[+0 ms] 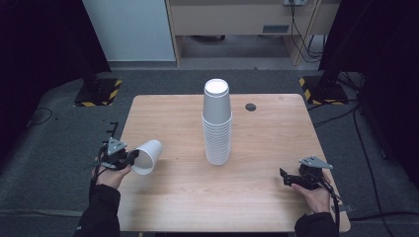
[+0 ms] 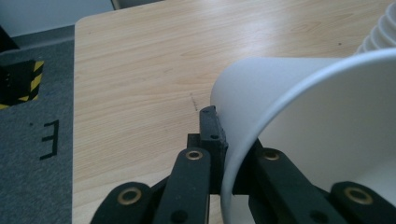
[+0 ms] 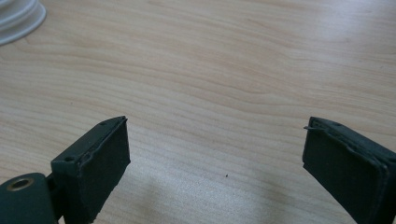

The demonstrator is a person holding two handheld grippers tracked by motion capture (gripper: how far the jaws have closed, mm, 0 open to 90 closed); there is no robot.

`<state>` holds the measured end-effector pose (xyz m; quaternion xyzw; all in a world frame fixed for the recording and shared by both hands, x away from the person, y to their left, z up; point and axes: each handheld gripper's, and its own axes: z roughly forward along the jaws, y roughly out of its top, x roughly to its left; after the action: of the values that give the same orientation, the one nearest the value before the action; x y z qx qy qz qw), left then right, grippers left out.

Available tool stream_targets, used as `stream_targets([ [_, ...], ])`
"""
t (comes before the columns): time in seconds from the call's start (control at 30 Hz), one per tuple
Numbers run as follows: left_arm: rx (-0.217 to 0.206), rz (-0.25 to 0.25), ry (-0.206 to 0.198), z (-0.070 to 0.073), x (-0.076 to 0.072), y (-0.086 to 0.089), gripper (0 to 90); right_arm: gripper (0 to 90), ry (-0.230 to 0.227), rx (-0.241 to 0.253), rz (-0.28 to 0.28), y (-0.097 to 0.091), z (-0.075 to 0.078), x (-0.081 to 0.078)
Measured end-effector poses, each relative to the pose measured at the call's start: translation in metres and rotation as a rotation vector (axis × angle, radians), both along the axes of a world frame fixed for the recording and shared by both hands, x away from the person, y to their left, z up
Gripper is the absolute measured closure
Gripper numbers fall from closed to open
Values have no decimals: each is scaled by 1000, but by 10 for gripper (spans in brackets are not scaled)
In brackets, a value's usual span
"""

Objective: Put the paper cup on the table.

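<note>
A tall stack of white paper cups point(image 1: 217, 121) stands upside down at the middle of the wooden table point(image 1: 178, 192). At the table's left edge my left gripper point(image 1: 129, 159) is shut on the rim of a single white cup point(image 1: 147, 156), which lies tilted with its mouth toward me. In the left gripper view the cup point(image 2: 322, 121) wall sits pinched between the black jaws, one fingertip point(image 2: 212, 128) outside the rim. My right gripper point(image 1: 286, 177) rests open low over the table's right front; its jaws in the right gripper view point(image 3: 215, 161) stand wide apart over bare wood.
A small dark round hole point(image 1: 251, 106) sits in the table behind the stack. The stack's base point(image 3: 18, 16) shows far left in the right gripper view. Yellow-black striped stand bases point(image 1: 99, 91) and cables lie on the grey floor beyond the table.
</note>
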<state>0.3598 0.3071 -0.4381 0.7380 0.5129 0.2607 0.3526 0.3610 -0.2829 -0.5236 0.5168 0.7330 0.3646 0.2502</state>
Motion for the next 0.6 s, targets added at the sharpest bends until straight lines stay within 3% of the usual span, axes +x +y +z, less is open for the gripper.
stream_targets([
  [0.17, 31, 32, 41, 2, 5, 2, 871, 57, 53, -35, 20, 0, -7, 2],
  [0.3, 43, 58, 72, 6, 11, 5, 872, 56, 65, -39, 15, -1, -9, 3],
  [0.6, 67, 78, 214, 8, 23, 6, 872, 57, 98, -52, 8, -5, -15, 4],
])
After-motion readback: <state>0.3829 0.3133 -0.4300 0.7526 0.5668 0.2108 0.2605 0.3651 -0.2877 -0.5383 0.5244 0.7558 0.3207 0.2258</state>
